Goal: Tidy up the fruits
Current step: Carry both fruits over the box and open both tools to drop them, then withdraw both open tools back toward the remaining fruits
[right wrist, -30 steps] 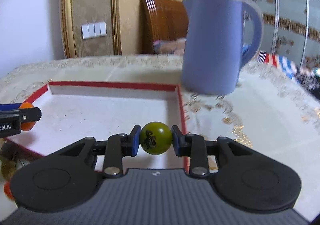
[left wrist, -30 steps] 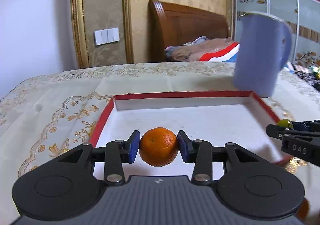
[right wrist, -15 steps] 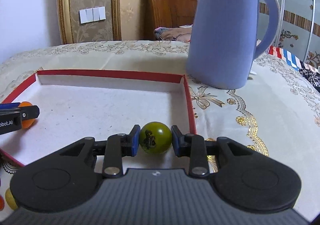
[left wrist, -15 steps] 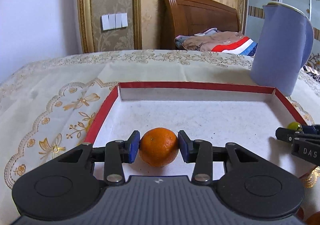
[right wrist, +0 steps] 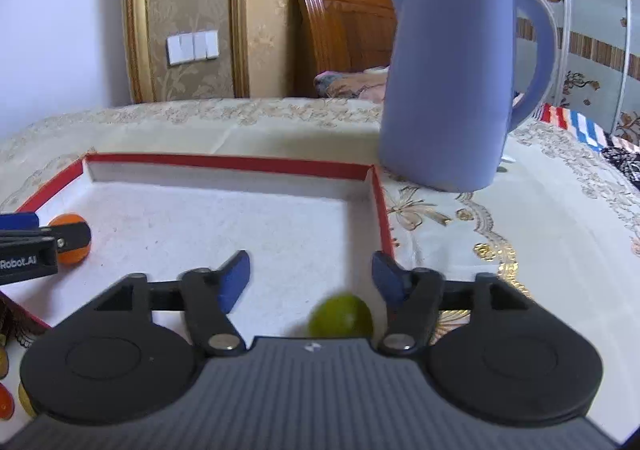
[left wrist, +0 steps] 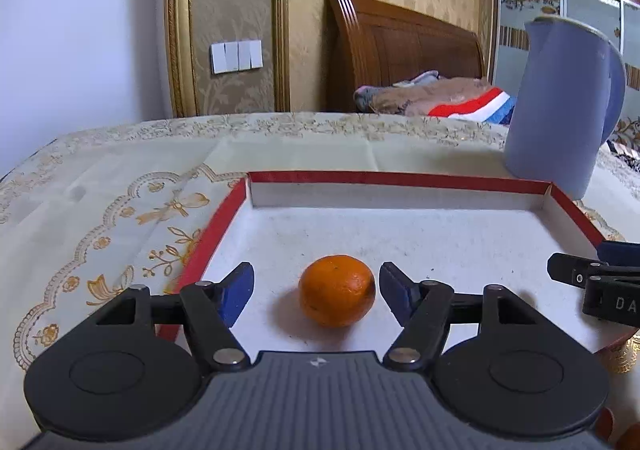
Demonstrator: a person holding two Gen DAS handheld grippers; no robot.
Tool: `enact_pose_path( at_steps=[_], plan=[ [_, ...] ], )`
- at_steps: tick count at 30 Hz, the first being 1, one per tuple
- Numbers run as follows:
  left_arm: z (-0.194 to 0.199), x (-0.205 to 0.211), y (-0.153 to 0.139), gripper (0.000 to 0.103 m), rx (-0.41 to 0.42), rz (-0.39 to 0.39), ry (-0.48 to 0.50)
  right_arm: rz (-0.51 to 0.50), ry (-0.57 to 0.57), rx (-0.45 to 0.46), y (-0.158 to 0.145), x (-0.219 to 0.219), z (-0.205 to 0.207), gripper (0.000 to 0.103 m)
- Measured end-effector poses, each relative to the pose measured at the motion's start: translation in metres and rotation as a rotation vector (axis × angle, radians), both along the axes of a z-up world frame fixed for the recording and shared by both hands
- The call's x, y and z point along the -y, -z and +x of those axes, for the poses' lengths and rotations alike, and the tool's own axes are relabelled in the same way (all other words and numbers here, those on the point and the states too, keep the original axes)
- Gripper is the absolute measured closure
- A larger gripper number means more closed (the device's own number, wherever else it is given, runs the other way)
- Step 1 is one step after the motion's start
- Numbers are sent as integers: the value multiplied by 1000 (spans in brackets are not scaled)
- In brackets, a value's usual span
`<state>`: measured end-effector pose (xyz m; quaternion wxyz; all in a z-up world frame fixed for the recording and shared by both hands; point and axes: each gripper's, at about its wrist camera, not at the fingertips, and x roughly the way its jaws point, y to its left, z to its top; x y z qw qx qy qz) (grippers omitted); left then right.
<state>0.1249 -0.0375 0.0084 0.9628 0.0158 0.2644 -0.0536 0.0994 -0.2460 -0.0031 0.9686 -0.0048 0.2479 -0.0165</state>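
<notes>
An orange mandarin [left wrist: 337,291] rests on the white floor of the red-rimmed tray [left wrist: 400,179], between the spread blue pads of my left gripper [left wrist: 316,284], whose jaws are opening; neither pad touches it. In the right wrist view a blurred green fruit [right wrist: 341,316] lies on the tray floor near the right wall [right wrist: 382,210], low between the opening jaws of my right gripper [right wrist: 310,276], free of both pads. The mandarin [right wrist: 72,244] and the left gripper's finger [right wrist: 44,240] show at that view's left edge. The right gripper's finger [left wrist: 592,278] shows at the right of the left wrist view.
A tall blue jug [right wrist: 460,82] stands on the patterned tablecloth [left wrist: 100,210] just beyond the tray's far right corner. Small orange and yellow fruits [right wrist: 6,398] lie off the tray at the lower left. A wooden bed headboard [left wrist: 400,50] stands behind the table.
Both grippers have opened and let go: the mandarin now sits free on the tray floor, and the green fruit has dropped and rolled toward the right gripper's body.
</notes>
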Motion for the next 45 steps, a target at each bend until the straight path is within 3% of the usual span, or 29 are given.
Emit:
enact_pose_path(
  at_steps=[8,10,11,12,17,23,26,32,39,42,45],
  plan=[
    [-14,-5,-4,29,48,-8,-12,5,-16,52,-3,0,-13,26],
    [-19,-8,-6,29,60,-21,-19,-7,-1,82,-5,-2,-20,15],
    [-23,-11,-7,28,69,-30,-26,-24,21,113,-6,-2,-25,3],
    [-26,-14,-8,28,77,-41,-33,-36,32,140,-8,-3,-30,1],
    [-44,-32,-10,25,62,-100,-29,-35,25,208,-14,-2,-46,1],
    [-73,-44,-10,24,86,-95,-1,-11,18,226,-17,1,-62,0],
    [-81,-48,-9,17,75,-101,9,6,26,230,-17,5,-70,0],
    [-93,-52,-7,17,57,-85,21,78,51,236,-18,18,-80,0],
    [-113,-47,-5,17,97,-30,61,129,80,198,-14,27,-76,0],
    [-116,-45,-4,17,55,-56,141,124,86,206,-14,27,-77,0],
    [-129,-40,-3,17,79,-26,174,123,85,202,-14,26,-77,0]
  ],
)
